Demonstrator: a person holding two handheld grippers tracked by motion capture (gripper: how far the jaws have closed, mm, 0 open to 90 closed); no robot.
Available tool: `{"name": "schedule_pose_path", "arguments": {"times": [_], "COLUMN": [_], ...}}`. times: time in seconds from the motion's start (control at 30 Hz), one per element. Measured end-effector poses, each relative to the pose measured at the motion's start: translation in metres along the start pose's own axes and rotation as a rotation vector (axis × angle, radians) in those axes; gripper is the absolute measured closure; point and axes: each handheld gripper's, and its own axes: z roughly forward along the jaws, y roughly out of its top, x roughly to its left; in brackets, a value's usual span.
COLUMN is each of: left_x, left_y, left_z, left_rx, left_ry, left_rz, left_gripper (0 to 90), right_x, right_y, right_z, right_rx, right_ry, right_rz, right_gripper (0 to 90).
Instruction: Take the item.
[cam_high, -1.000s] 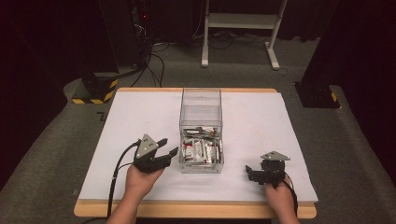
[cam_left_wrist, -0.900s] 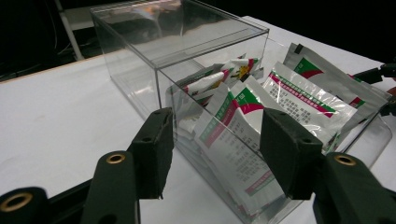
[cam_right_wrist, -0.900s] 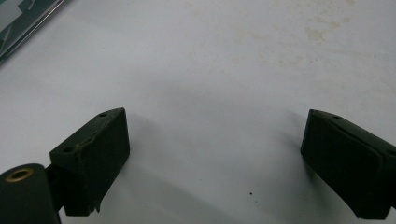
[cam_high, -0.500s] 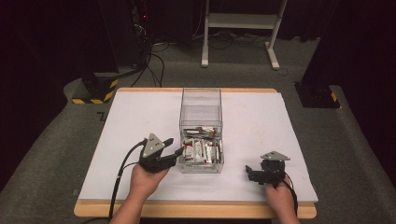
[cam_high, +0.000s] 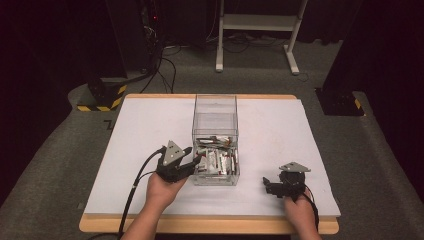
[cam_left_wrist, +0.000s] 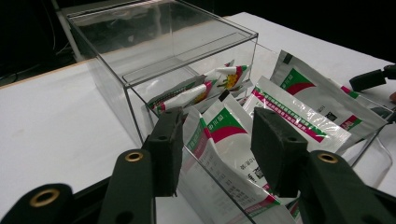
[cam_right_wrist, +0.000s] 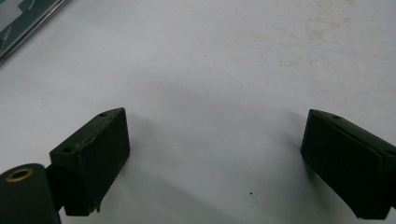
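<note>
A clear plastic box (cam_high: 215, 112) stands mid-table with several white sachets (cam_high: 218, 161) printed green and red in its near half. My left gripper (cam_high: 195, 161) is at the box's near left corner, tips reaching over the rim. In the left gripper view its jaws (cam_left_wrist: 218, 136) straddle the box wall (cam_left_wrist: 140, 107): one jaw is outside it, the other over the sachets. An upright sachet (cam_left_wrist: 223, 128) stands between them, untouched. The jaws have just been closing and still show a gap. My right gripper (cam_high: 267, 185) rests open on the bare table (cam_right_wrist: 215, 140).
The white table top (cam_high: 150, 130) reaches well to the left and right of the box. Its wooden front edge (cam_high: 210, 225) lies close to both hands. Beyond the table are dark floor, cables and a white stand (cam_high: 257, 22).
The left hand has slid right to the box's near left corner, and its jaws stand narrower than before. The right hand and gripper have stayed in place.
</note>
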Motion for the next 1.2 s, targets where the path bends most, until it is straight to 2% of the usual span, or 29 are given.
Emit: {"name": "schedule_pose_path", "arguments": {"times": [0.23, 0.37, 0.73, 1.2], "left_x": [0.0, -0.003, -0.004, -0.008], "left_y": [0.0, -0.001, -0.003, -0.006], "left_z": [0.006, 0.009, 0.012, 0.013], "left_rx": [0.015, 0.021, 0.029, 0.025], "left_ry": [0.017, 0.03, 0.042, 0.041], "left_rz": [0.002, 0.016, 0.023, 0.023], "left_gripper": [59.6, 63.8, 71.8, 73.6], "right_x": [0.0, 0.0, 0.0, 0.0], "right_y": [0.0, 0.0, 0.0, 0.0], "right_z": [0.0, 0.0, 0.0, 0.0], "right_rx": [0.001, 0.001, 0.0, 0.0], "right_ry": [0.0, 0.0, 0.0, 0.0], "right_rz": [0.003, 0.003, 0.003, 0.003], "right_gripper": [7.8, 7.8, 7.8, 7.8]}}
